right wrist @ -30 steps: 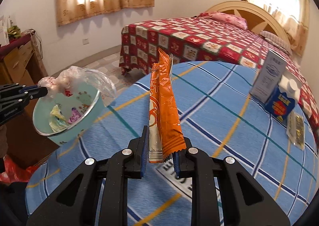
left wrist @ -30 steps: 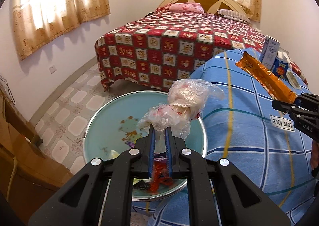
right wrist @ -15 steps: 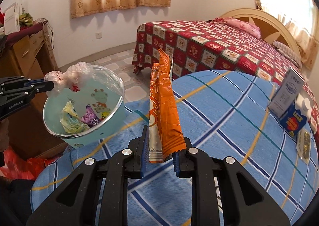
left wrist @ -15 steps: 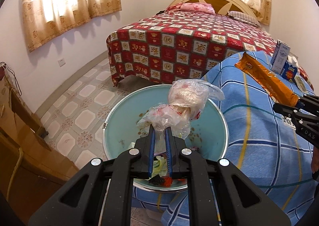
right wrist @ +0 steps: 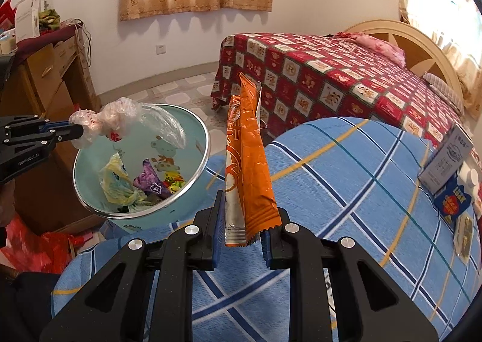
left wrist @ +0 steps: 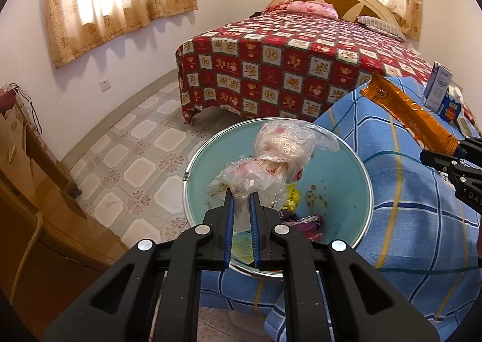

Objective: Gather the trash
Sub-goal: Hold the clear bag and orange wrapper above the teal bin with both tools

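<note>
My left gripper [left wrist: 241, 197] is shut on a crumpled clear plastic bag [left wrist: 277, 155], which hangs over the open mouth of a light-blue trash bin [left wrist: 340, 191]. In the right wrist view the same bag [right wrist: 120, 119] sits above the bin [right wrist: 192, 134], with the left gripper [right wrist: 78, 132] coming in from the left. My right gripper [right wrist: 242, 215] is shut on a long orange snack wrapper [right wrist: 250, 161] that stands upright, to the right of the bin's rim. That wrapper [left wrist: 403, 110] and the right gripper [left wrist: 442, 158] show at the right edge of the left wrist view.
Crumpled wrappers [right wrist: 144, 182] lie inside the bin. A table with a blue checked cloth [right wrist: 346, 176] holds a white carton [right wrist: 446, 158], a blue box [right wrist: 452, 200] and a small packet [right wrist: 464, 233]. A bed with a red quilt [left wrist: 286, 64] stands behind; a wooden cabinet [left wrist: 30, 191] is left.
Both grippers have moved across toward the bin with their loads. The bin's mouth now lies more fully under the plastic bag, and the orange wrapper is nearer its rim.
</note>
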`<state>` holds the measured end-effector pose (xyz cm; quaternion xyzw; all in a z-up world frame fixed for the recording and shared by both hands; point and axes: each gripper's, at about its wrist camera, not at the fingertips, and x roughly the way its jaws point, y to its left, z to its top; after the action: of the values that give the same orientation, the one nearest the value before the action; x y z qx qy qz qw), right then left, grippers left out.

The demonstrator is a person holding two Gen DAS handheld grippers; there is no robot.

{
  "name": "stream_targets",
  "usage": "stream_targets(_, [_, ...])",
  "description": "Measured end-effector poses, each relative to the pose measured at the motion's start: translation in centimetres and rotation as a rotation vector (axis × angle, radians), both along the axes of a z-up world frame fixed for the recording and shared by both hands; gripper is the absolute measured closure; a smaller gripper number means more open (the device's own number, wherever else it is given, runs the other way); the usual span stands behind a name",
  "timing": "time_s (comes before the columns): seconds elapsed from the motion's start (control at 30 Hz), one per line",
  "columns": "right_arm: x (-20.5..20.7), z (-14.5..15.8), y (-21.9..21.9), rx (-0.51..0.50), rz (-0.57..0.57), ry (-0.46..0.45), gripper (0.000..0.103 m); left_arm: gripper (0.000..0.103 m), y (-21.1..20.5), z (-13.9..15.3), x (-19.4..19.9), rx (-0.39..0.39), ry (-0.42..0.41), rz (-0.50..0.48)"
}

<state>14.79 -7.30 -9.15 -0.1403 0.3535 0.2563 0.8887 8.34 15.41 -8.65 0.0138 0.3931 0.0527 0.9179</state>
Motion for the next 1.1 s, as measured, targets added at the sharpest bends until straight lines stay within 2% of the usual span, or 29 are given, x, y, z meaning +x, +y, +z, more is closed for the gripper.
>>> stream_targets(1.1, [0.1, 0.3, 3.7, -0.024, 0.078, -0.006, 0.082, 0.093, 2.6, 0.2, -0.9, 0.0, -0.003, 0.056])
